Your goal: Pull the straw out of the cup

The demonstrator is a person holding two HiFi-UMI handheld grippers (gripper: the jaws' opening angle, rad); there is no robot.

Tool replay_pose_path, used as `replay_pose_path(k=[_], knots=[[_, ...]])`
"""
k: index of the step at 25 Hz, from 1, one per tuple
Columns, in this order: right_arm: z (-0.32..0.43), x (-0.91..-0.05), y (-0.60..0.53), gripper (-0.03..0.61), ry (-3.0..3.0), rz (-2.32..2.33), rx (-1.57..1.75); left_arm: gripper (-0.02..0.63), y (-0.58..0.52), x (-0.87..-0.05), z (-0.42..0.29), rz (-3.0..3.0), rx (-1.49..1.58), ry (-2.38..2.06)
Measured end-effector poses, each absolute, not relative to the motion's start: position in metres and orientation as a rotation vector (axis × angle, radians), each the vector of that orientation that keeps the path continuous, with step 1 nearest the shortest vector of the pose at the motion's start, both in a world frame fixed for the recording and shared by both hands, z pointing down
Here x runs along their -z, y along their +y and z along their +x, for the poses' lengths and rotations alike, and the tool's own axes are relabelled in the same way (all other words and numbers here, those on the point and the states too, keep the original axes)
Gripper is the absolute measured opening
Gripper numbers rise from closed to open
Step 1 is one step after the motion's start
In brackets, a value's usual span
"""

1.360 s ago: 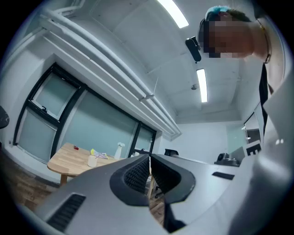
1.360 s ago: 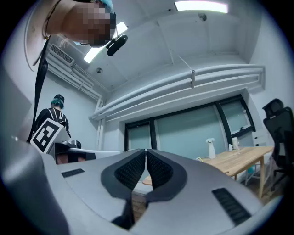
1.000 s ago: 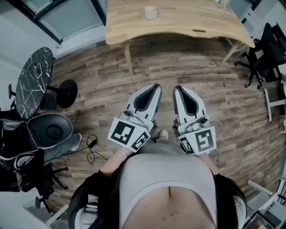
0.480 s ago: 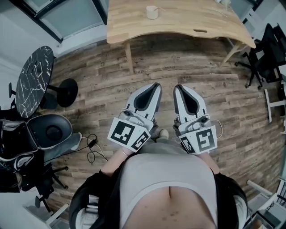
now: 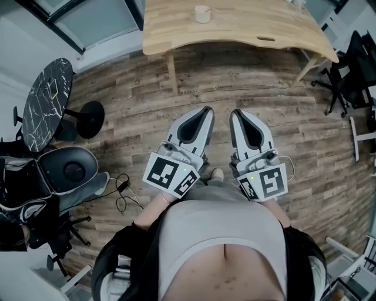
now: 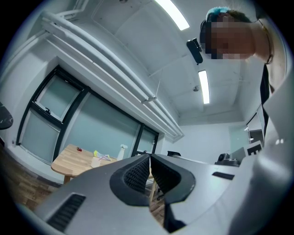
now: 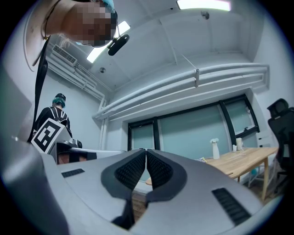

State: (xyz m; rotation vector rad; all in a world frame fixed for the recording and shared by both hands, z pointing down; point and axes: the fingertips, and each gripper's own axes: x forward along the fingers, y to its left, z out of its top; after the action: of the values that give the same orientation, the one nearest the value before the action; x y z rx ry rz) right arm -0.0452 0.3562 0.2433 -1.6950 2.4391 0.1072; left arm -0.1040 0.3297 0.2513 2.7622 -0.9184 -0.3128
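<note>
A small pale cup (image 5: pixel 202 13) stands on the light wooden table (image 5: pixel 247 29) at the far top of the head view, well away from both grippers. In the left gripper view the cup (image 6: pixel 95 161) is tiny, and the straw is too small to make out. My left gripper (image 5: pixel 204 111) and right gripper (image 5: pixel 235 114) are held side by side over the wood floor in front of the person's body. Both are shut, with nothing between the pads. The left gripper's jaws (image 6: pixel 149 157) meet at the tip, and so do the right gripper's jaws (image 7: pixel 145 151).
A round black marble table (image 5: pixel 46 106) and a grey chair (image 5: pixel 67 170) stand at the left, with a cable (image 5: pixel 120 197) on the floor. Black office chairs (image 5: pixel 352 70) stand at the right. A white vase (image 7: pixel 215 149) is on the wooden table.
The head view has drifted slightly, so the table and cup sit a little further right. Both grippers have kept still and stayed shut.
</note>
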Motion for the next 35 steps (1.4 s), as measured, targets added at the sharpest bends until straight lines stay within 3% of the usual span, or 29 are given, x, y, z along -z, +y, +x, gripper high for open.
replay_pose_path(k=[35], knots=[[-0.104, -0.26, 0.352, 0.037, 2.352, -1.8, -0.049, 0.014, 0.322, -0.268, -0.164, 2.776, 0.288, -0.813]])
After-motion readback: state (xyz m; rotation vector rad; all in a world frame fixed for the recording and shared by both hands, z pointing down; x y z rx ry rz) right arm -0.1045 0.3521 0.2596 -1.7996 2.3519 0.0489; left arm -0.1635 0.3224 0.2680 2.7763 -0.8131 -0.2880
